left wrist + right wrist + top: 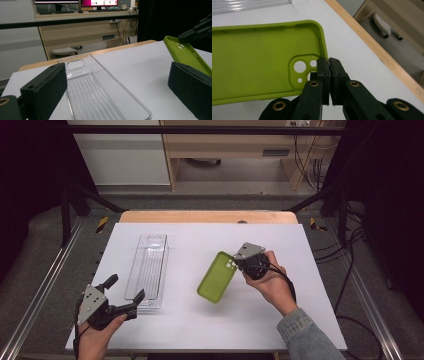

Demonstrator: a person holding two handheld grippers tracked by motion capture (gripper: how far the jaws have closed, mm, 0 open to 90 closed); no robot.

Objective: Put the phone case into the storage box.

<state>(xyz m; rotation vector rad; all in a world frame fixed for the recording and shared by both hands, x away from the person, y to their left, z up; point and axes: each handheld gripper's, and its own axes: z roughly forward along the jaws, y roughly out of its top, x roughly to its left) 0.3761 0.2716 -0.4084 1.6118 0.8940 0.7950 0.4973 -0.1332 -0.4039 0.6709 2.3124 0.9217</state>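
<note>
The right gripper (329,61) has its jaws pinched tight on the rim of the green phone case (262,60), right at the corner beside the camera cut-outs. That thin edge is all it holds, so the case hangs tilted, its far end dipping toward the white table (280,320) while the gripped corner rides higher, as the high view shows it (217,276). Gripping by the wall rather than the flat back makes sense: the soft rim is the one part narrow enough to fit between the pads.

Over on the left, the left gripper (125,295) stands wide open with nothing between its jaws, hovering at the near end of the clear plastic tray (148,270). From its own camera the tray (100,95) lies straight ahead, open side up and bare inside, the handle slot at the far end. My read: the open hand is poised to steady the tray while the case comes across to go in.

Writing? None on the case, none on the tray. The monitors at the back are too blurred to read.
</note>
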